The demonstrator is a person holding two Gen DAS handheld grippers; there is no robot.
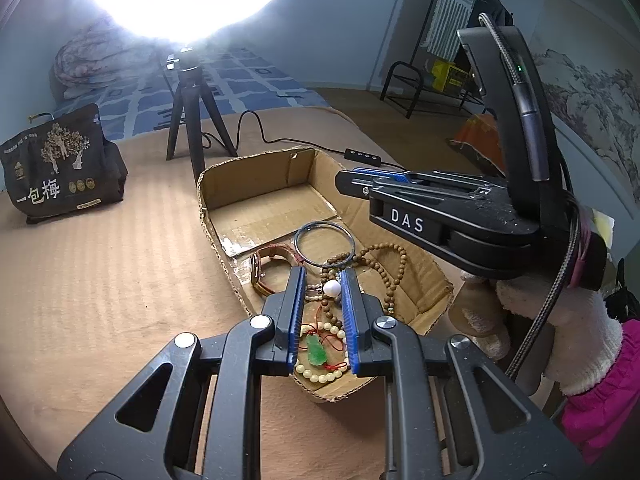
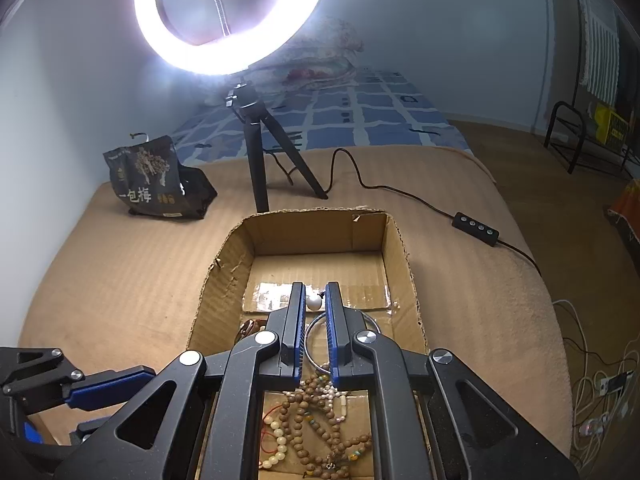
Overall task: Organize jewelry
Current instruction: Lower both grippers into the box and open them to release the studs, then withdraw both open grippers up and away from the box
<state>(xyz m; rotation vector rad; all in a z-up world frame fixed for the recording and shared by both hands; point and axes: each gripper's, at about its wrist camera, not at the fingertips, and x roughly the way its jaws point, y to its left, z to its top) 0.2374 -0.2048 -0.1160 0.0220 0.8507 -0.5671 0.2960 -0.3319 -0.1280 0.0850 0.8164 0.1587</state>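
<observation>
While the right gripper [image 2: 315, 288] stands almost shut, apparently pinching a white pearl [image 2: 314, 303] at its tips, the bare far floor of the cardboard box [image 2: 394, 248] lies straight ahead and below. The jewelry heap [image 2: 320, 420] fills the near end, under the left gripper [image 1: 322, 276], whose jaws stand narrowly apart, seemingly gripping nothing.

White pearl [image 2: 314, 302] between right gripper [image 2: 315, 300] tips, above cardboard box [image 2: 224, 264]
</observation>
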